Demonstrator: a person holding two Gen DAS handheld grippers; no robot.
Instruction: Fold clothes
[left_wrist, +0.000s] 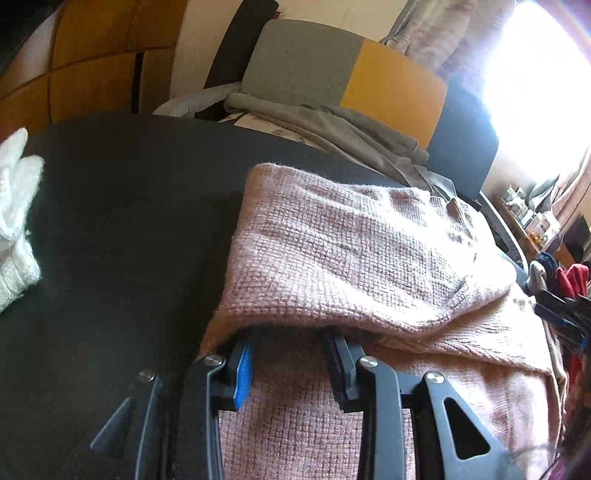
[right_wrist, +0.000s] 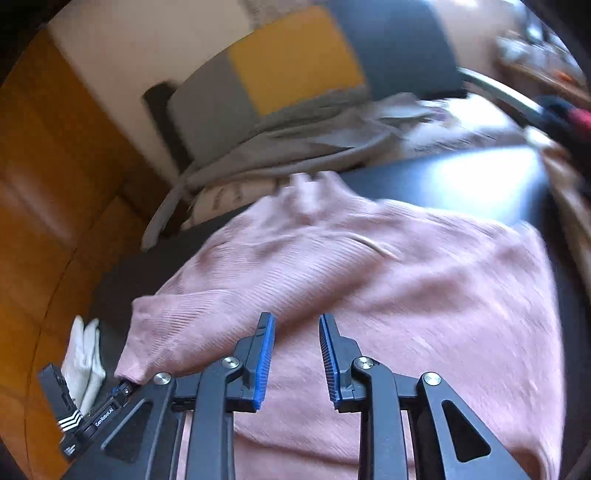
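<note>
pink knit sweater (left_wrist: 354, 251) drapes over the left gripper's (left_wrist: 291, 343) parted tips at 12 o'clock; right gripper (right_wrist: 297, 325) hovers spread, empty, above it.

From my left wrist view, the sweater (left_wrist: 354, 251) lies on the tabletop (left_wrist: 122, 206), toward its right side, with a folded flap draped over the tips of my left gripper (left_wrist: 291, 343). A knit item (left_wrist: 16, 221) sits on the tabletop at far left, well apart from the sweater. Behind the tabletop, a heap of clothes (left_wrist: 317, 125) rests against a chair back (left_wrist: 343, 70). My right gripper (right_wrist: 297, 328) hovers over the sweater's near part.
</note>
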